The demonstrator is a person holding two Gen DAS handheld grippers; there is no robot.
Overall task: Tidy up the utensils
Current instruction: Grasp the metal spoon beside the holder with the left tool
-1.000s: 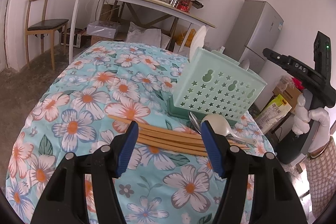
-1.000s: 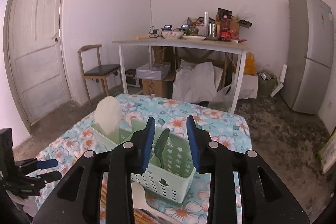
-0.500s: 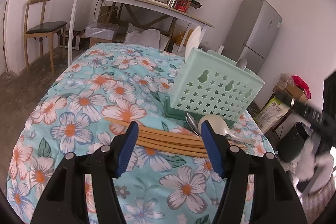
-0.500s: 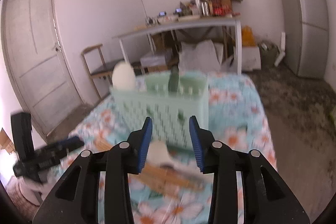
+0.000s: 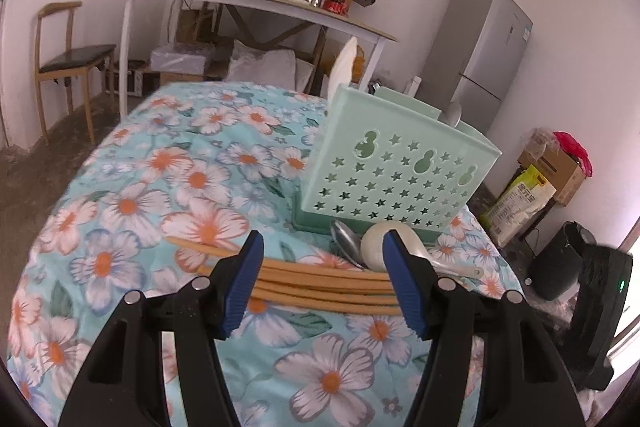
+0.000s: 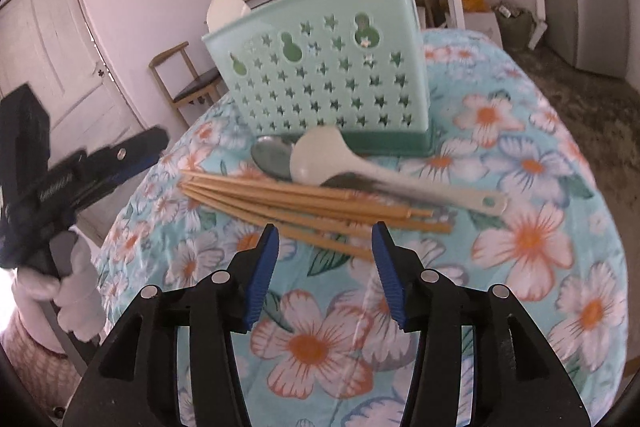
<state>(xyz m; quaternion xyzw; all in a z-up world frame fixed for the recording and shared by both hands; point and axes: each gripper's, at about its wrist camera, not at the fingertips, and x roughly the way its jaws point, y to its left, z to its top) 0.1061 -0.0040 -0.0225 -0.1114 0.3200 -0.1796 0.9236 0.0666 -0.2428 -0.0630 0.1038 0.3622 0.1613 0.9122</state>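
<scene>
A second ago the right gripper (image 6: 324, 255) was looking down over the top of the holder (image 6: 320, 67) from above; now it is sitting low over the tablecloth (image 6: 532, 239), facing the holder's star-punched wall, with the chopsticks (image 6: 304, 203) lying just ahead of its tips. Its jaws have just been opening, and they are standing apart with nothing between them. The left gripper (image 5: 320, 279) is framing much the same scene as before, its fingers released and empty, the chopsticks showing across the gap between them. In the left view the other gripper has dropped from its raised place at the right edge to the lower right corner. The holder is standing on the table just behind the loose utensils: pale mint plastic with rows of star cut-outs and three gourd-shaped holes near the rim, set on a darker green base. A white spoon and a metal one are already poking out of its top. On the cloth in front, a white spoon (image 6: 360, 163) is lying beside a metal spoon (image 6: 272, 155), both touching the bundle of tan chopsticks. Some writing is showing on the yellow bag (image 5: 520, 199) on the floor and on the side of the left gripper in the right view, but it is too blurred to read.
</scene>
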